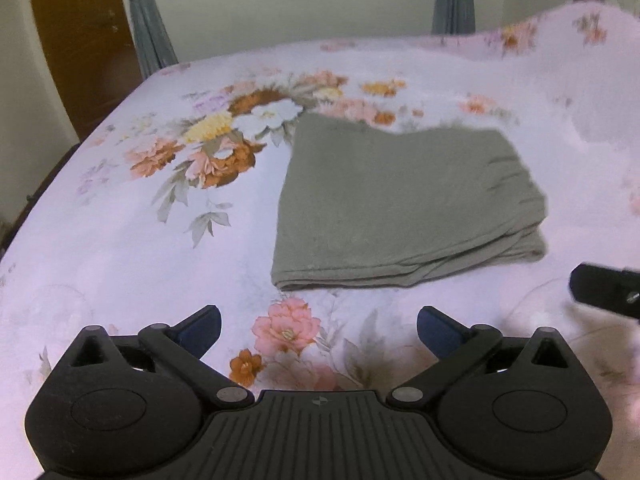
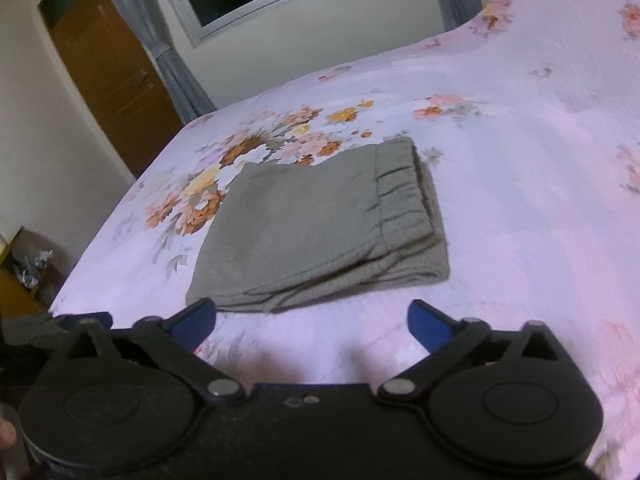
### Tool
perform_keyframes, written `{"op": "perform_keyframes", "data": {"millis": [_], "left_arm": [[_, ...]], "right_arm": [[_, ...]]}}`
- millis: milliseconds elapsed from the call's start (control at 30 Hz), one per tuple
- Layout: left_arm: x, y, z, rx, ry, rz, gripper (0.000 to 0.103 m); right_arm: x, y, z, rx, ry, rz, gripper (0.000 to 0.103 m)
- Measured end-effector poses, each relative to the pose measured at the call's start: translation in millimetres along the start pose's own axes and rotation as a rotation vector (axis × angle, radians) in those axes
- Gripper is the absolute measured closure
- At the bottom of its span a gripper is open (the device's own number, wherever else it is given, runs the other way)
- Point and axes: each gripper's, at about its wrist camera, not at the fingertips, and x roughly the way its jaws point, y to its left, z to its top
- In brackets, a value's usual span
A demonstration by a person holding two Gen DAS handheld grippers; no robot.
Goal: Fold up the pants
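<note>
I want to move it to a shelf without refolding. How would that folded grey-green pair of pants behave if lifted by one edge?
The pants would probably sag and unfold: they lie in soft, loose layers along the near edge. The knit-looking cloth seems light and likely not slippery. Pushed across the floral bedsheet, they might bunch rather than slide.

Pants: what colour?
Plain olive-grey pants, no pattern; clearest in the right wrist view.

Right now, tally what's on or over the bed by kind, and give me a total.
Folded pants: 1
Grippers, both open and empty: 2 (left gripper, right gripper)
Flowered bedsheet under them: 1
Total: 4
</note>
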Motion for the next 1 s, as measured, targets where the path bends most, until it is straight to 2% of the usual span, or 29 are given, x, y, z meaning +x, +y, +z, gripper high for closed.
{"op": "perform_keyframes", "data": {"millis": [100,233,433,600,800,1000], "left_arm": [[-26,6,-7,-0.033,-0.058,0.006,0.000],[-61,15,-17,-0.060,-0.117,0.029,0.000],[-109,19,-31,-0.034,-0.200,0.080,0.000],[-141,21,-43,-0.028,-0.218,0.060,0.000],[-164,25,-60,-0.062,-0.230,0.043,0.000],[-175,21,-74,-0.052,-0.236,0.042,0.000]], "right_arm": [[-15,12,-2,-0.028,0.020,-0.134,0.000],[-45,35,-10,-0.176,-0.014,-0.159,0.000],[-92,74,-29,-0.336,-0.131,-0.202,0.000],[-121,87,-38,-0.334,-0.191,-0.200,0.000],[-141,84,-52,-0.296,-0.211,-0.214,0.000],[-155,78,-62,-0.256,-0.213,-0.210,0.000]]}}
